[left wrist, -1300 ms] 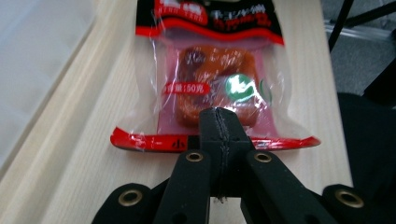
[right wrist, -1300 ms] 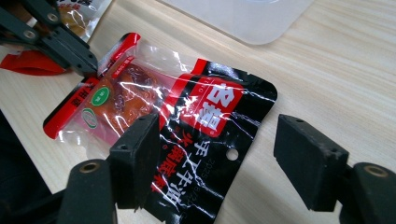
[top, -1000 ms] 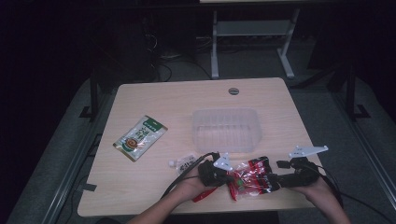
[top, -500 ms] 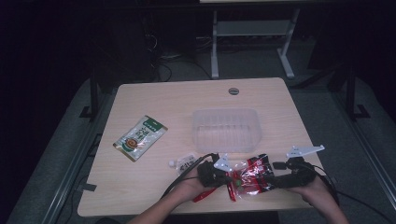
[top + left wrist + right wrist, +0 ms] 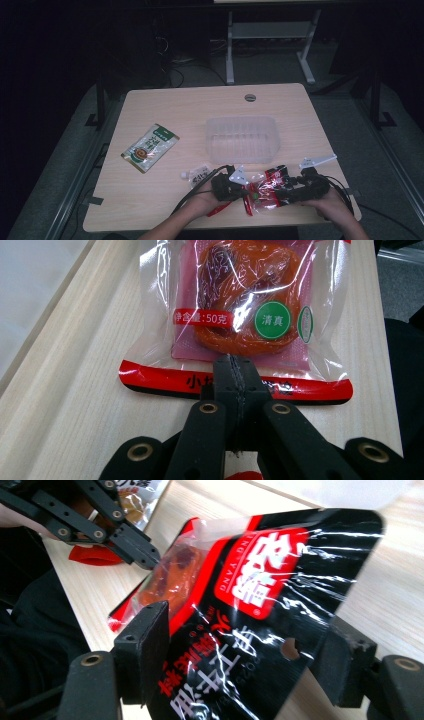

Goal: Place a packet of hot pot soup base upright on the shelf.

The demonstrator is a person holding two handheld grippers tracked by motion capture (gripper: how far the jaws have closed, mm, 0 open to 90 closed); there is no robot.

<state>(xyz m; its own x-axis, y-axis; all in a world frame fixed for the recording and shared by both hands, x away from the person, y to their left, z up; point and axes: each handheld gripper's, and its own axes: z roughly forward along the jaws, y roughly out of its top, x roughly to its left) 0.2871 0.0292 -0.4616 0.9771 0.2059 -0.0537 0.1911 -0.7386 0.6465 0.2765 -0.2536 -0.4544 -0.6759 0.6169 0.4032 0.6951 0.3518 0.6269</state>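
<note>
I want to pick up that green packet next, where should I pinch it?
Probably the near short end of the green packet, coming in low from the person's side: it lies flat and slanted, that end closest and unobstructed.

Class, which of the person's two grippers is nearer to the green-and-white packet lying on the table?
Left. The left gripper sits just right of and below the green-and-white packet, clamped on the red snack pack; the right gripper lies beyond that pack, farther right.
</note>
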